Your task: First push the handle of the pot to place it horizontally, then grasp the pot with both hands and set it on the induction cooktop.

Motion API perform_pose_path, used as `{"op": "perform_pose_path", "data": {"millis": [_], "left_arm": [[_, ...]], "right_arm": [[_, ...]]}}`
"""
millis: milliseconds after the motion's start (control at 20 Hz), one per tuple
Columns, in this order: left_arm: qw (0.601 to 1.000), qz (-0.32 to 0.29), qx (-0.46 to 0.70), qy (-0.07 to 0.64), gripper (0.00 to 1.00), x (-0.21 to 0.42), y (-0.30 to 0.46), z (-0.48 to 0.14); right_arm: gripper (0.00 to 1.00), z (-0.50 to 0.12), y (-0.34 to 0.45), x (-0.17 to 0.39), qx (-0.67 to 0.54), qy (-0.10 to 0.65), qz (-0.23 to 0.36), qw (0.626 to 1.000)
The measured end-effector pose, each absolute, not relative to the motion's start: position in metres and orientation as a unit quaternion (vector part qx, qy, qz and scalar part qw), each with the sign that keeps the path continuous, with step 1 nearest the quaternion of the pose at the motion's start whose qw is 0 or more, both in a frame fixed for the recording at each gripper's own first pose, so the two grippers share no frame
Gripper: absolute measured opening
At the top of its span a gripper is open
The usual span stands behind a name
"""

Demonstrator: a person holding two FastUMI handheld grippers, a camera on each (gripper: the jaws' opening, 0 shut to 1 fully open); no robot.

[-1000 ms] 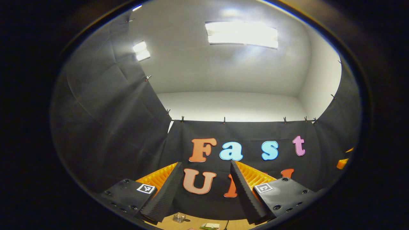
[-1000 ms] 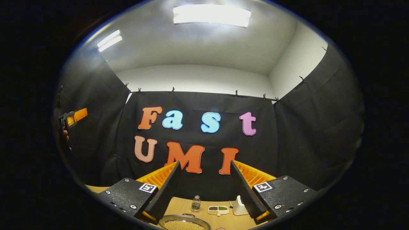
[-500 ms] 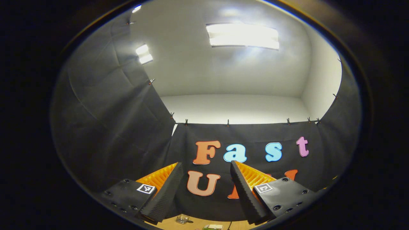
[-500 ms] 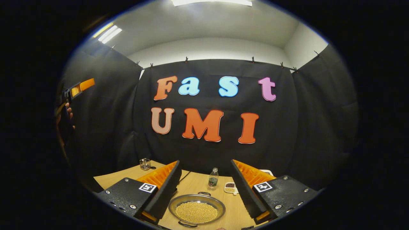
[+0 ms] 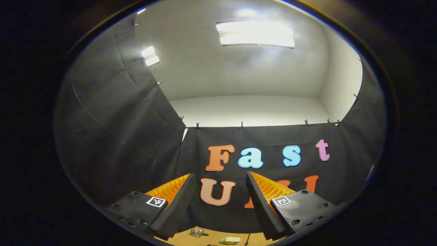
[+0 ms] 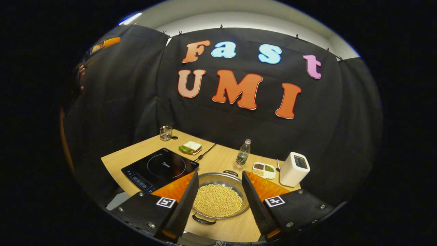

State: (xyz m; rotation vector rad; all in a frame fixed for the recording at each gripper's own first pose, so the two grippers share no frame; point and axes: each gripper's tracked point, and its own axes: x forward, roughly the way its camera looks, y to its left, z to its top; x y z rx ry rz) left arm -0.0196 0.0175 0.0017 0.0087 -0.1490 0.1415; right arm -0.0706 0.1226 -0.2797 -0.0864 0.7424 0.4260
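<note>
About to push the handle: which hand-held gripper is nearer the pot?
Right. The right hand-held gripper hangs open just above the pot. The left hand-held gripper is raised, facing the booth wall.

Left gripper (image 5: 220, 201) pointed upward at the booth wall and ceiling, its two fingers spread with nothing between them. Two ceiling lights (image 5: 255, 33) glared overhead. Below, a strip of wooden table (image 5: 211, 237) carried a small glass container (image 5: 196, 232) and a flat greenish item (image 5: 230, 240).
</note>
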Motion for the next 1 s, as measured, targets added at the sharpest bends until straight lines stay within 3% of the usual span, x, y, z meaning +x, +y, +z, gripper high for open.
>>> {"op": "perform_pose_path", "data": {"millis": [100, 350, 450, 650, 1000], "left_arm": [[0.995, 0.074, 0.004, -0.068, 0.97, -0.020, 0.022, -0.008], [0.995, 0.095, 0.014, -0.035, 0.97, -0.016, 0.043, -0.040], [0.994, 0.101, 0.019, -0.022, 0.96, -0.012, 0.049, -0.049], [0.994, 0.106, 0.035, -0.006, 0.97, -0.012, 0.054, -0.065], [0.992, 0.118, 0.041, 0.007, 0.97, -0.019, 0.072, -0.074]], "right_arm": [[0.73, -0.297, 0.133, -0.084, -0.029, 0.390, 0.230, 0.891], [0.31, -0.340, 0.145, -0.105, -0.007, 0.456, 0.258, 0.852], [0.22, -0.354, 0.157, -0.116, 0.007, 0.480, 0.273, 0.833], [0.07, -0.390, 0.175, -0.137, 0.009, 0.530, 0.294, 0.796], [0.00, -0.441, 0.196, -0.172, 0.043, 0.622, 0.293, 0.725]]}}
